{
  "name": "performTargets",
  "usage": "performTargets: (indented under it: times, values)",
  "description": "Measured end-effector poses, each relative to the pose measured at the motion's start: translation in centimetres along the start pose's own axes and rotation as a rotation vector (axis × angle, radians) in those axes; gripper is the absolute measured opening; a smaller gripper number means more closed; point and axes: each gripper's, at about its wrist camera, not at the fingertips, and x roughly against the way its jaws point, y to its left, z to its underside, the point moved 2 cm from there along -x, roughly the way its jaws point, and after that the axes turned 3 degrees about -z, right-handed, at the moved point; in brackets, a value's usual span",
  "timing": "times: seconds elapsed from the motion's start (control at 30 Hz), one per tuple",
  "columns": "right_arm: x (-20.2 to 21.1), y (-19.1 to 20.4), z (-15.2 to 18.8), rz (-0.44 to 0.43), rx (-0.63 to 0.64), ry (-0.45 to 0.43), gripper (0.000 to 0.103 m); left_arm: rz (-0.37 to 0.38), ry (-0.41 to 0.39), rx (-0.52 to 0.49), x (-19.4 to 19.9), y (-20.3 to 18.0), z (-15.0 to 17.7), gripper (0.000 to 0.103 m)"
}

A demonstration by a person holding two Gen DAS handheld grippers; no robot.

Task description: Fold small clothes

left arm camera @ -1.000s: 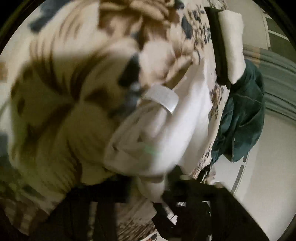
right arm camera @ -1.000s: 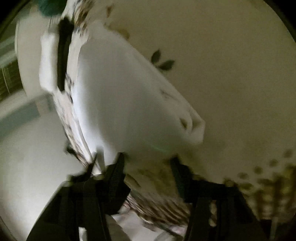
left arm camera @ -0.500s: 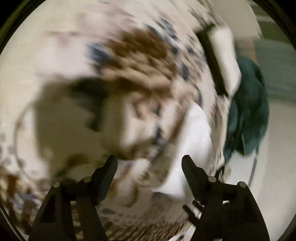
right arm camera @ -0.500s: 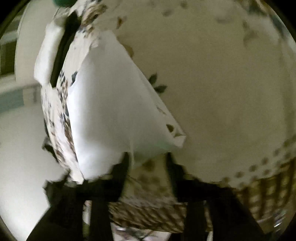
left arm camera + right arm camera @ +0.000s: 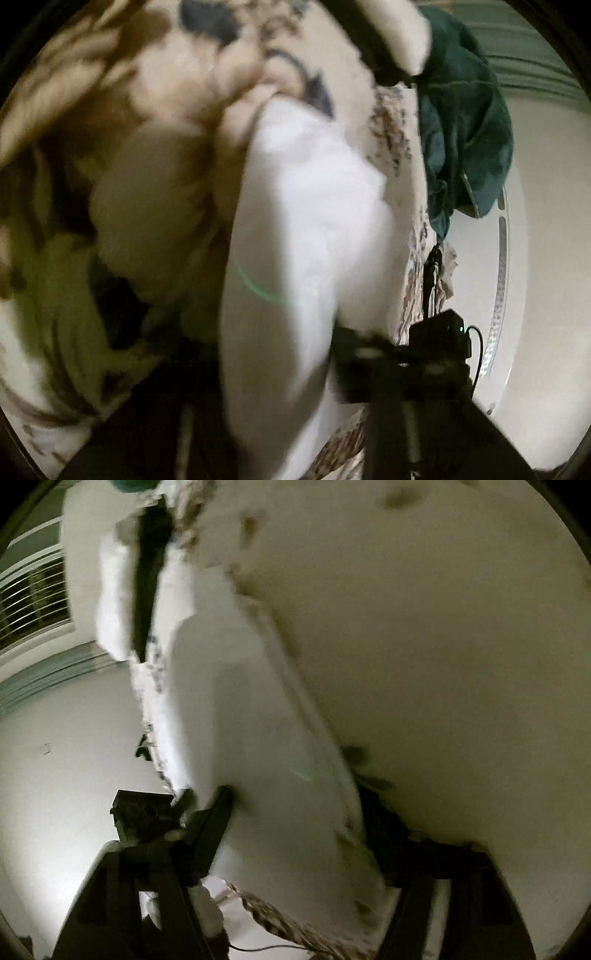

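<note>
Hand-held grippers (image 5: 280, 369) (image 5: 295, 819) are both just closing, pinching the white cloth (image 5: 306, 229) near the bed (image 5: 443, 646) edge, so you're folding it.

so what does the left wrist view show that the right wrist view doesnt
Only the left wrist view shows the bulk of the dark green garment hanging at the bed's edge, and the brown floral print of the bedcover.

Only the right wrist view shows a barred window and bare wall.

Both show the white cloth running down between that view's tongs, whose jaws have just been closing on it, the left tongs and the right tongs. Both also show the white and black folded pile at the bed's far edge.
</note>
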Motion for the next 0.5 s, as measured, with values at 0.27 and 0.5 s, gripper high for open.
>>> performTargets:
  times: [0.27,0.5]
  values:
    - [2.7,8.0,1.0,0.009,0.079,-0.062,0.011,0.009,-0.077,-0.016,5.4,-3.6,-3.0,0.014]
    - [4.7,20.8,-3.8,-0.021,0.236,-0.127,0.011,0.047,-0.181,-0.112,11.1,-10.2,-10.7,0.014]
